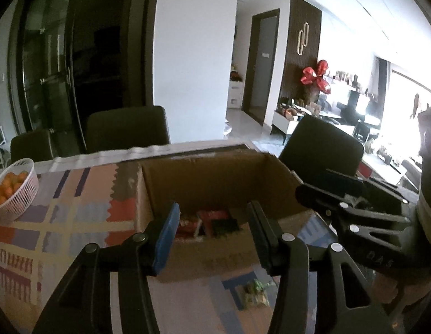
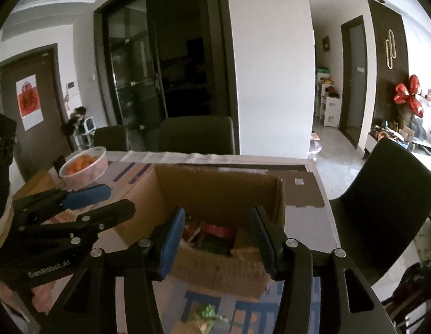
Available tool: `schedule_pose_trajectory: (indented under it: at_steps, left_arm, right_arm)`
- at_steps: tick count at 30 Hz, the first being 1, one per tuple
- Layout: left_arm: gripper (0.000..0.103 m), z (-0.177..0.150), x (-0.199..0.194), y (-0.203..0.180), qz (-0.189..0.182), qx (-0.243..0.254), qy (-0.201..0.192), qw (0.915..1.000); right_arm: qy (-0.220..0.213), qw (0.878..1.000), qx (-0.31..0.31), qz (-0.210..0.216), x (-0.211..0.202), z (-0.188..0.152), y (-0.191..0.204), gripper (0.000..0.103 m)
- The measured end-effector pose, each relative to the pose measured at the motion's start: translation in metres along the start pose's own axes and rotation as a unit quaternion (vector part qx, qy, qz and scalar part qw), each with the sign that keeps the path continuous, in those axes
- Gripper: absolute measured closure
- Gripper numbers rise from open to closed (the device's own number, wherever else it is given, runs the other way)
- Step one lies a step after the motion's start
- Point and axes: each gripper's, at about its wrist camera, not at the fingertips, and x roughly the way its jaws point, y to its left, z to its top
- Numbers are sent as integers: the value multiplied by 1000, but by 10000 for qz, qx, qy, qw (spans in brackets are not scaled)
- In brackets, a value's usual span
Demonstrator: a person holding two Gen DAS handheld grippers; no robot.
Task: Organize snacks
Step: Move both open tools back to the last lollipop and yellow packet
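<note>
On the worktop (image 1: pixel 76 208), under a patchwork cloth of orange, lilac and cream: one open cardboard box (image 1: pixel 215 178), flaps up, holding several snack packets (image 1: pixel 212 222) in red and dark wrappers, lying on its floor. Just in front of the box, on the cloth: one further packet with green print (image 2: pixel 207 317), outside the box and touching neither tool.

Left tongs (image 1: pixel 212 236): poised above the near wall of the box, jaws apart, nothing between them. Right tongs (image 2: pixel 218 242): likewise over the near wall, jaws apart and empty; both pairs stand side by side, close but not touching.

Far left of the worktop: one pale pink slatted basket (image 1: pixel 26 194) of oranges (image 1: pixel 9 186), well apart from the box. Beyond the worktop: dark chairs (image 1: pixel 126 128), drawn up to its far edge.
</note>
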Motion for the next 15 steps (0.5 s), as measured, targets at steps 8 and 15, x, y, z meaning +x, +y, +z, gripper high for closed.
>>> schedule_pose_trajectory:
  at_steps: [8,15]
  left_arm:
    - [53,-40,0,-22,-110,109,378,9992]
    - [53,-70,17,-32,-292,-41,836,9961]
  right_arm:
    - [186,9996,-188,-13,-12,-29,-4,52]
    - [446,9987,-235,-29,-14,-62,-12,52]
